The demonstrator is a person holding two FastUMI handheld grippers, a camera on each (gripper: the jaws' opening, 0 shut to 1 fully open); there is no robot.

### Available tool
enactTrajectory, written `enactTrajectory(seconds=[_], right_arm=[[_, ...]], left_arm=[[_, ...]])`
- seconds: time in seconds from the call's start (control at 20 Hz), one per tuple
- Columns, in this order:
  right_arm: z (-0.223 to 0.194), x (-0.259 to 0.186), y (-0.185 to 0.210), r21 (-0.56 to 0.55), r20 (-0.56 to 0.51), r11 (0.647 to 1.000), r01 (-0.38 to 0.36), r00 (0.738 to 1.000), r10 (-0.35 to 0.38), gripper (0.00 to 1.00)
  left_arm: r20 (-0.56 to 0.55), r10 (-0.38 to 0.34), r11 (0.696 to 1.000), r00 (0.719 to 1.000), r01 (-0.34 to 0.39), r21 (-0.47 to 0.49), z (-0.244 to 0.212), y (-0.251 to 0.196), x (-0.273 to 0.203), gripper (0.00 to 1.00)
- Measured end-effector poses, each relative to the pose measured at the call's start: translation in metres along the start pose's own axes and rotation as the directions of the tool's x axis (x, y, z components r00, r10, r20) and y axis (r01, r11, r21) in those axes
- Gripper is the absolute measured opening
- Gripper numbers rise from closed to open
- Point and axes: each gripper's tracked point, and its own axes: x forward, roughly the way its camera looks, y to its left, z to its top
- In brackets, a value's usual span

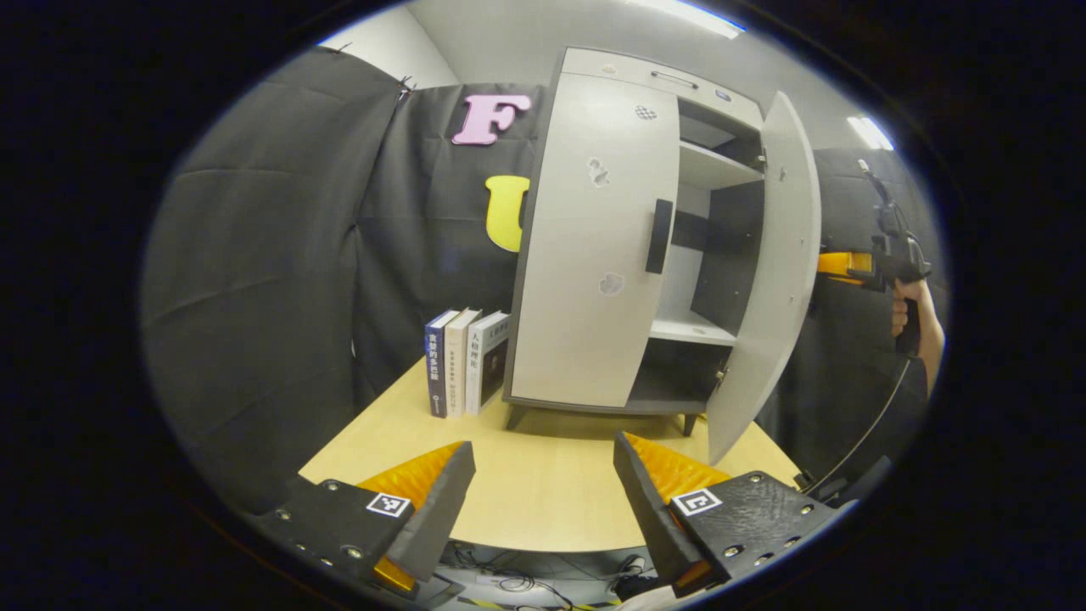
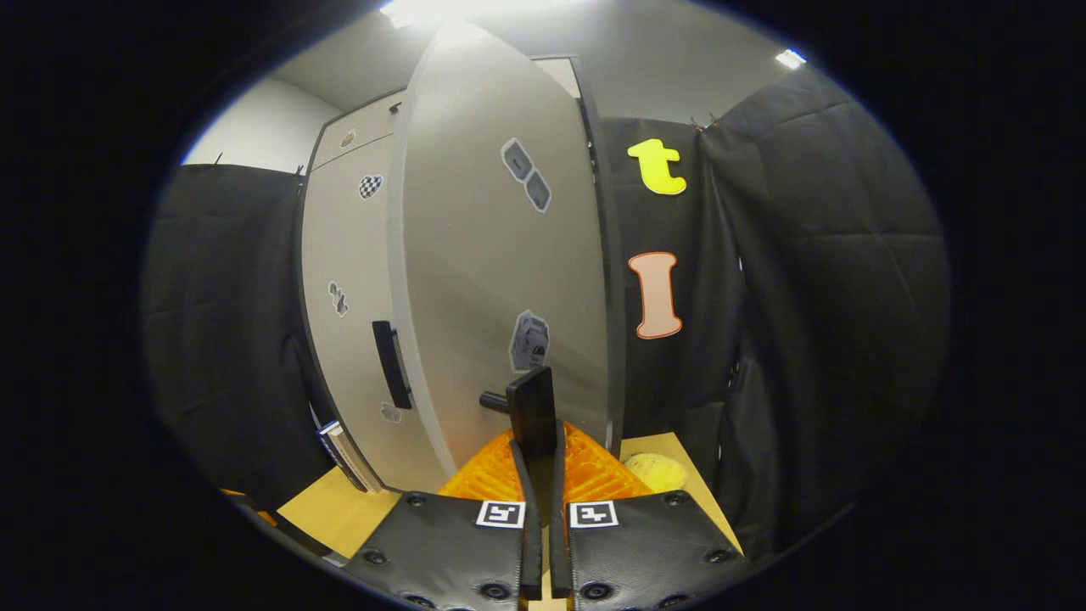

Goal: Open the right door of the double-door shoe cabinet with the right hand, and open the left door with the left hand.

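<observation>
The pale grey shoe cabinet (image 1: 594,85) stands on a wooden table (image 1: 526,501). Its left door (image 1: 585,280) is closed, and a black handle (image 1: 659,236) sits on that door's right edge. The right door (image 1: 768,280) is swung wide, showing the shelves (image 1: 708,170) inside. My left gripper (image 1: 543,484) hangs open over the table's near edge, well short of the cabinet. In the right gripper view, my right gripper (image 2: 536,450) is shut on the right door's black handle (image 2: 532,407), in front of the right door (image 2: 501,280). From the left gripper view, the right gripper (image 1: 878,263) and the hand holding it appear beyond the open door.
Three books (image 1: 465,361) stand upright against the cabinet's left side. A yellow lump (image 2: 652,469) lies on the table corner right of the cabinet. Black cloth walls close in behind and on both sides. Cables (image 1: 543,581) trail below the table's front edge.
</observation>
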Motion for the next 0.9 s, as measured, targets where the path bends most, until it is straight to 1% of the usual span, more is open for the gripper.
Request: enactTrajectory(seconds=[0.05, 0.15, 0.3, 0.4, 0.45, 0.5, 0.55, 0.6, 0.7, 0.9], right_arm=[[0.002, -0.002, -0.005, 0.017, 0.009, 1.0, 0.023, 1.0, -0.023, 0.05], [0.005, -0.006, -0.019, 0.034, 0.024, 0.998, 0.06, 0.998, -0.061, 0.05], [0.007, -0.008, -0.039, 0.074, 0.033, 0.993, 0.09, 0.995, -0.093, 0.04], [0.007, -0.011, -0.062, 0.108, 0.046, 0.986, 0.128, 0.99, -0.134, 0.04], [0.008, -0.014, -0.064, 0.151, 0.053, 0.984, 0.098, 0.993, -0.106, 0.04], [0.005, -0.016, -0.056, 0.224, 0.054, 0.974, 0.034, 0.997, -0.048, 0.04], [0.005, -0.016, -0.05, 0.268, 0.064, 0.963, 0.006, 0.998, -0.024, 0.02], [0.008, -0.014, -0.048, 0.28, 0.08, 0.96, -0.002, 0.997, -0.021, 0.04], [0.005, -0.012, -0.055, 0.266, 0.079, 0.964, 0.007, 0.996, -0.029, 0.05], [0.002, -0.022, -0.069, 0.161, 0.058, 0.985, 0.059, 0.996, -0.069, 0.04]], left_arm=[[-0.003, -0.001, 1.0, 1.0, 0.001, 0.0, -0.001, -0.002, 0.001, 0.95], [0.006, -0.001, 1.0, 1.0, 0.001, 0.003, 0.002, -0.003, 0.002, 0.94], [0.014, -0.016, 1.0, 1.0, 0.016, 0.006, 0.005, -0.011, 0.005, 0.95], [0.012, -0.023, 1.0, 1.0, 0.023, 0.005, 0.005, -0.015, 0.008, 0.95], [0.016, -0.026, 1.0, 1.0, 0.026, -0.006, 0.006, -0.016, 0.01, 0.95], [0.015, -0.033, 0.999, 0.999, 0.034, -0.026, 0.006, -0.019, 0.012, 0.95], [0.009, -0.039, 0.998, 0.999, 0.039, -0.048, 0.004, -0.021, 0.014, 0.95], [0.004, -0.036, 0.997, 0.999, 0.037, -0.064, 0.002, -0.022, 0.016, 0.95], [0.0, -0.032, 0.996, 0.999, 0.032, -0.078, 0.002, -0.02, 0.017, 0.94], [0.009, -0.021, 0.998, 1.0, 0.021, -0.061, 0.005, -0.012, 0.016, 0.94]])
